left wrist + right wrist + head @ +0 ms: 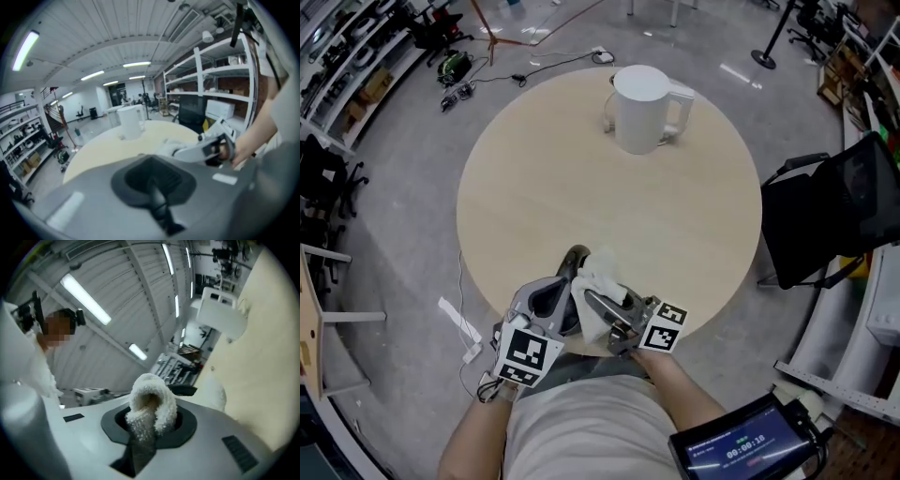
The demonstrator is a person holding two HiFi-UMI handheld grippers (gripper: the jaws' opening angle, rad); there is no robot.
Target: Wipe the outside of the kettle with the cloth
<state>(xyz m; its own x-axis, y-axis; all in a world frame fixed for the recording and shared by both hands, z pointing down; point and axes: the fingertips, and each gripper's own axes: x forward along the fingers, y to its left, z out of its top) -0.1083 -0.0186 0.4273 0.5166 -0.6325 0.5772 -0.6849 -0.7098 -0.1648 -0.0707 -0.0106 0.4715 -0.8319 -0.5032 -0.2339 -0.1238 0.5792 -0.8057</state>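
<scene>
The round tabletop (534,206) carries the kettle (642,108) upright at its far side, well apart from both tools. It looks rigid and smooth, best steadied by its handle (682,105). The left tool (570,272) is closed on nothing. The right tool (598,305) pinches the soft, light cloth (600,272) at the near edge.

The right gripper (144,427) has its jaws pinched on a looped fold of white terry cloth (151,401); beyond it, a white kettle (220,315) stands on the pale round table (267,362); strip lights (86,298) cross the ribbed ceiling; a person's white garment (21,362) fills the left.
</scene>
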